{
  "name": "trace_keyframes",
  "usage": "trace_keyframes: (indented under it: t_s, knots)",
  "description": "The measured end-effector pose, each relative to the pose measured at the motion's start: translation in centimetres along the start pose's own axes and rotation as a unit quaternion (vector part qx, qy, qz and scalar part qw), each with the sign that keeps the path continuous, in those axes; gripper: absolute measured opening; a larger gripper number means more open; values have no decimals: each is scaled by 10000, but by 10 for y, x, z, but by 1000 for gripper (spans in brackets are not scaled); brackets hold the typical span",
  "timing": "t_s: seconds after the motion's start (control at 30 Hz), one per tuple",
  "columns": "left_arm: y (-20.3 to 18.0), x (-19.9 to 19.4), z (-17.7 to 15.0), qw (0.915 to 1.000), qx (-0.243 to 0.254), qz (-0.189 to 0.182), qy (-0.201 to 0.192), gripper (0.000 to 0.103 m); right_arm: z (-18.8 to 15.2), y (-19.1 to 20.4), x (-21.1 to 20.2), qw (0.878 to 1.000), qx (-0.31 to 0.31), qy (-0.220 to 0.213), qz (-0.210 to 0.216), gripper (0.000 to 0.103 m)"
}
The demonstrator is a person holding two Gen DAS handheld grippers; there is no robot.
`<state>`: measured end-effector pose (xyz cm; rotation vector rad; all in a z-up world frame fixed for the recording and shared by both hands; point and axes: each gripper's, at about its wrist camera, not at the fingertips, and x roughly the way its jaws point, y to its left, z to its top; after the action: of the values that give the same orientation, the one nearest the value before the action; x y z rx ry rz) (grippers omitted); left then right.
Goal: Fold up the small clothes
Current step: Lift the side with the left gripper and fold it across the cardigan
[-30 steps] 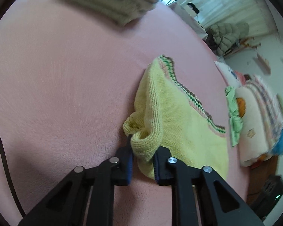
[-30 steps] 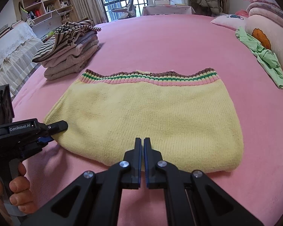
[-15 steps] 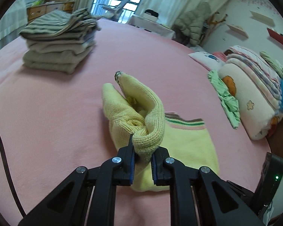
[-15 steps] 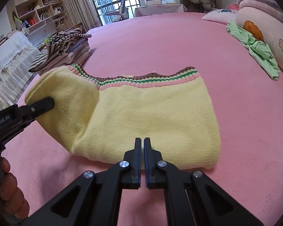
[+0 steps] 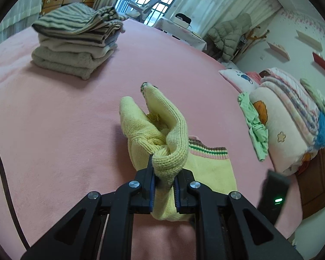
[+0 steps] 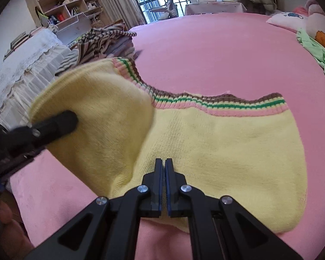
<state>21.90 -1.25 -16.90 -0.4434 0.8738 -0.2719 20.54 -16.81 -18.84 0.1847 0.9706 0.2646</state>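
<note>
A small yellow knit garment (image 6: 216,143) with a pink, green and brown striped hem lies on the pink bed (image 6: 216,49). My left gripper (image 5: 164,173) is shut on the garment's left edge (image 5: 169,160) and holds it lifted, folding it over toward the right; it shows in the right wrist view (image 6: 54,123) at the left. My right gripper (image 6: 164,166) is shut and empty, its tips over the garment's near edge at the middle. Its black body shows at the right of the left wrist view (image 5: 273,192).
A stack of folded striped and beige clothes (image 5: 75,43) sits at the bed's far left. A green garment (image 5: 253,127) and folded quilts with pillows (image 5: 292,117) lie at the right. A cable (image 5: 2,173) runs along the left.
My left gripper has lifted the garment's left edge off the bed and carried it up and to the right. My right gripper has moved forward over the near edge.
</note>
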Motion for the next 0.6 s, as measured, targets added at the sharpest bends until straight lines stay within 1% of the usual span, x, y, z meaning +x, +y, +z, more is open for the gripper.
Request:
trace_keyframes:
  t_s: [0.07, 0.13, 0.33, 0.4, 0.5, 0.6]
  knots:
    - [4, 3, -2, 9999, -97, -68, 89, 11, -3, 3, 9, 9999, -70, 71, -68, 2]
    - [4, 7, -8, 9999, -43, -36, 119, 11, -8, 5, 15, 9998, -77, 111, -114, 2]
    - [-4, 7, -13, 9997, 102, -192, 146, 11, -14, 4, 16, 9998, -36, -27, -174, 1]
    - [-11, 6, -15, 9994, 222, -233, 121, 11, -16, -2, 14, 9999, 122, -66, -97, 1]
    - [-25, 5, -16, 9985, 426, -314, 100, 11, -22, -14, 7, 9985, 518, -167, 89, 1]
    - [-38, 6, -18, 9974, 593, -391, 120, 11, -32, -24, -4, 9976, 659, -209, 60, 2]
